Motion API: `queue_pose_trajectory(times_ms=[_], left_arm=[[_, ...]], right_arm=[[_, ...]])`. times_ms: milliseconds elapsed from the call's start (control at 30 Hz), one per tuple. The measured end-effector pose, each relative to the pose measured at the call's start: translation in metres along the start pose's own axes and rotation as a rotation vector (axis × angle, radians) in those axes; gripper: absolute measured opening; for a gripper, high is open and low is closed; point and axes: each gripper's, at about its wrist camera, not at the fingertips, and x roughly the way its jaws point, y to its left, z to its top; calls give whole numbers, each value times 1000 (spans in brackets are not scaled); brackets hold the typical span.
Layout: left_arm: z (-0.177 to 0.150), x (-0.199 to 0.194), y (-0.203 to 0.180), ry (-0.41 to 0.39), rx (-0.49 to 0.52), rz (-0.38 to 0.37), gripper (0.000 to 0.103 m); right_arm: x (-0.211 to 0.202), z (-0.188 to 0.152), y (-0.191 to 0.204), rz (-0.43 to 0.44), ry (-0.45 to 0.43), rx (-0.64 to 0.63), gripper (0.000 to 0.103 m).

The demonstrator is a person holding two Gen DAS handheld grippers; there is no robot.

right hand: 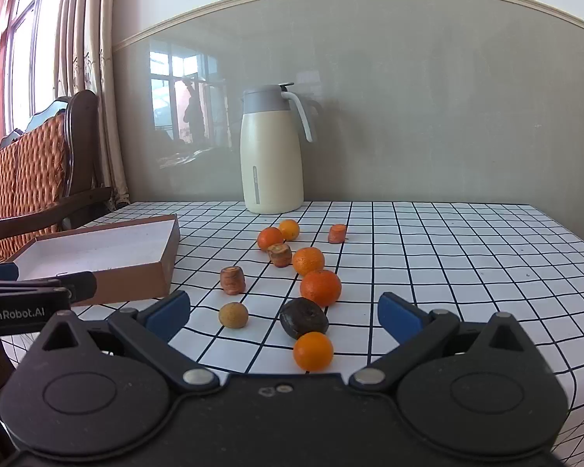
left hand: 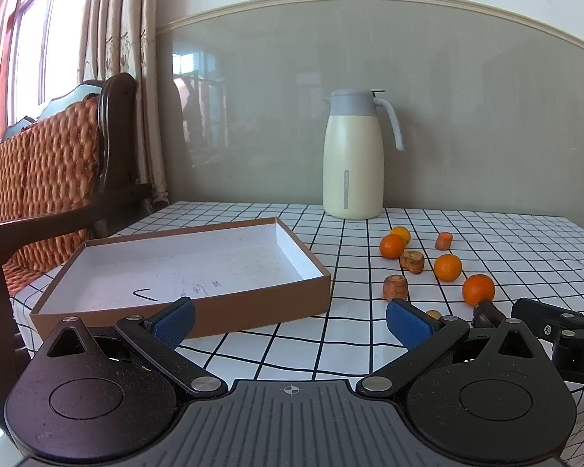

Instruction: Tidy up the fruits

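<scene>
Both tongs released and empty: left tongs [left hand: 290,321] beside the empty box [left hand: 183,268], right tongs [right hand: 284,313] over the fruits [right hand: 320,287] scattered on the bench [right hand: 447,257]. Risk: round oranges rolling off if nudged; carrot stubs [right hand: 232,280] grabbed by mistake.

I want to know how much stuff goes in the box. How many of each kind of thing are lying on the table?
Oranges: 5
Carrot chunks: 3
Small tan fruit: 1
Dark fruit: 1
Total: 10
</scene>
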Motion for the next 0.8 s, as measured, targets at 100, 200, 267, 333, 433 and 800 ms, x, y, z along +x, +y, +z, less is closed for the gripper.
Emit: queue_pose_trajectory(times_ms=[100,200,267,333,433,800], left_arm=[[0,0,0,1,0,-1,103],[0,0,0,1,0,-2,103],[0,0,0,0,2,-2,103],[0,0,0,0,5,-3,103],[0,0,0,-1,9,-4,103],[-1,-1,0,-1,13,-6,103]], right_arm=[[0,0,0,-1,-1,-1,97],[0,0,0,-1,0,-1,97],[0,0,0,1,1,-2,97],[0,0,0,2,2,-3,97],[1,0,0,4,1,-1,97],[2,0,-2,6,2,1,97]])
